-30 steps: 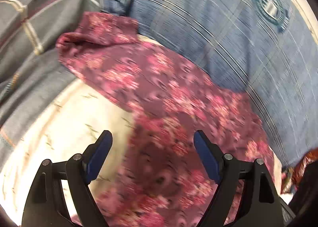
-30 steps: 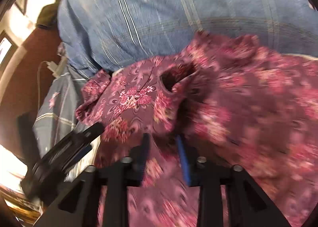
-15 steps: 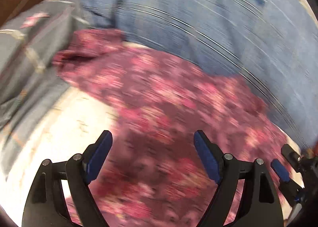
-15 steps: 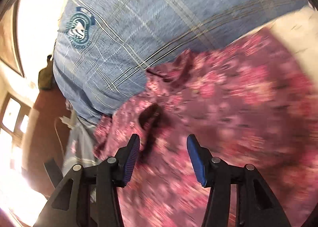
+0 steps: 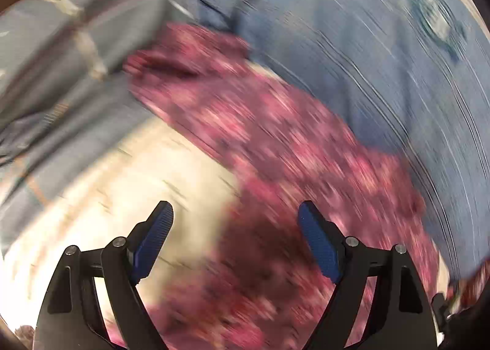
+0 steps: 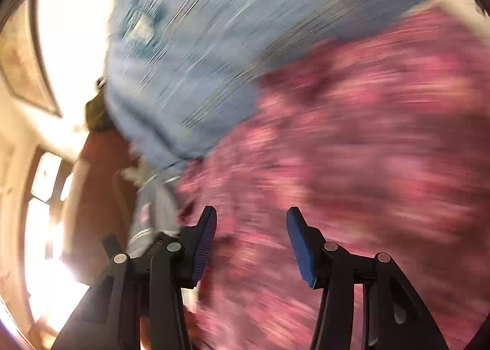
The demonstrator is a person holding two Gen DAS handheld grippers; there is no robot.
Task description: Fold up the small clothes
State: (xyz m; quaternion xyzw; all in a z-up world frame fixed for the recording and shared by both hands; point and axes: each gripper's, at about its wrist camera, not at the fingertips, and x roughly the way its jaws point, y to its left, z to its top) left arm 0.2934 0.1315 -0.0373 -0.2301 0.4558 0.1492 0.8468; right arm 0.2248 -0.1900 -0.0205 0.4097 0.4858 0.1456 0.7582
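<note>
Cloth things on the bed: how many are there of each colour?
Maroon flowery garment: 1
Blue checked blanket: 1
Grey checked pillow: 1
Cream sheet: 1
Total: 4

Home bedroom, blue plaid bedding [image 5: 352,53], cream sheet [image 5: 128,197], grey pillow [image 5: 61,53], bright window [image 6: 39,227]

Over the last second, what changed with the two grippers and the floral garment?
The right gripper, shut on the maroon floral garment a second ago, has opened and let it go. Both views blur from camera motion. The left gripper stays open and empty; the garment still lies beside the blue plaid cloth.
</note>
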